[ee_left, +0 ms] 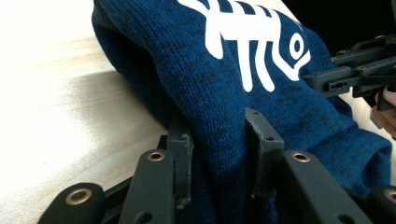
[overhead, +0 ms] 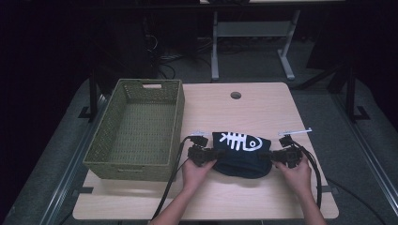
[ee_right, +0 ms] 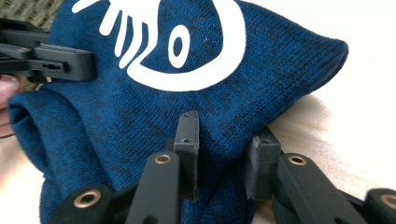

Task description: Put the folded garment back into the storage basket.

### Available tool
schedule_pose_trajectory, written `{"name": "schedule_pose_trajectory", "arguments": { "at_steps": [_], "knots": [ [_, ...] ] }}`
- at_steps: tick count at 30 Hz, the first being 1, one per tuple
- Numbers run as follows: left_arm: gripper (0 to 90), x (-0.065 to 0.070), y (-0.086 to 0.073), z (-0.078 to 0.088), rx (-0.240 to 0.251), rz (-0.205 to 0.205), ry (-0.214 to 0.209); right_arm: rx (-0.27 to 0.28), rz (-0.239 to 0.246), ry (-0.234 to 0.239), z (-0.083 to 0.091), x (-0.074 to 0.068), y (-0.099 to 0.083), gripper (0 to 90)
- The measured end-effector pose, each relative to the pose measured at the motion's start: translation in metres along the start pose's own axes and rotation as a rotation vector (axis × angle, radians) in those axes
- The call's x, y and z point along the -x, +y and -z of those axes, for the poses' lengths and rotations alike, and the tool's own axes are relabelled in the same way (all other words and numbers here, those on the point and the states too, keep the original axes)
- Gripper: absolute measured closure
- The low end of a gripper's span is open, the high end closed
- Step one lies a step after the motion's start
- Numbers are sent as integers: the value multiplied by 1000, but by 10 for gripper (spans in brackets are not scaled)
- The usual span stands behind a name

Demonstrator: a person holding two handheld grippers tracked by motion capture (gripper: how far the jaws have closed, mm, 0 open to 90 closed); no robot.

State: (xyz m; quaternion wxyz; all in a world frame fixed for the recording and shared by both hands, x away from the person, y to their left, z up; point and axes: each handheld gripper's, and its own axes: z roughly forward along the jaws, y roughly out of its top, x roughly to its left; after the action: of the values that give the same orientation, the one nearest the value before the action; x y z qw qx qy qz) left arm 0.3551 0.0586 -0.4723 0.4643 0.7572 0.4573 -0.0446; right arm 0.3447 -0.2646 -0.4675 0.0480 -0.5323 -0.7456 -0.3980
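Since a green woven basket point(overhead: 136, 129) stands open on the left part of the bench point(overhead: 263, 101), the folded garment is probably meant to go there. Next to it, the left claw point(overhead: 210, 155) is clenched on the left edge of the dark blue knitted sweater point(overhead: 244, 157), which lies near the front of the bench. On the far side, the right claw point(overhead: 277, 157) pinches the opposite edge, so both ends can be lifted evenly.

A dark blue knit garment point(overhead: 241, 154) with a white fishbone print lies bunched on the table.
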Motion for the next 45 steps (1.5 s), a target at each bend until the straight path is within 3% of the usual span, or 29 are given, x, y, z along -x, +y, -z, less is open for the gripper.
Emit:
{"name": "schedule_pose_trajectory", "arguments": {
  "at_steps": [5, 33, 45],
  "knots": [
    [688, 3, 2, 2, 2, -9, -14, 8, 13, 7, 7, -2, 0, 714],
    [687, 27, 18, 27, 13, -68, -83, 79, -19, 104, 46, -15, -7, 717],
    [688, 36, 28, 38, 26, -84, -103, 109, 4, 95, 62, -27, -2, 717]
  ]
}}
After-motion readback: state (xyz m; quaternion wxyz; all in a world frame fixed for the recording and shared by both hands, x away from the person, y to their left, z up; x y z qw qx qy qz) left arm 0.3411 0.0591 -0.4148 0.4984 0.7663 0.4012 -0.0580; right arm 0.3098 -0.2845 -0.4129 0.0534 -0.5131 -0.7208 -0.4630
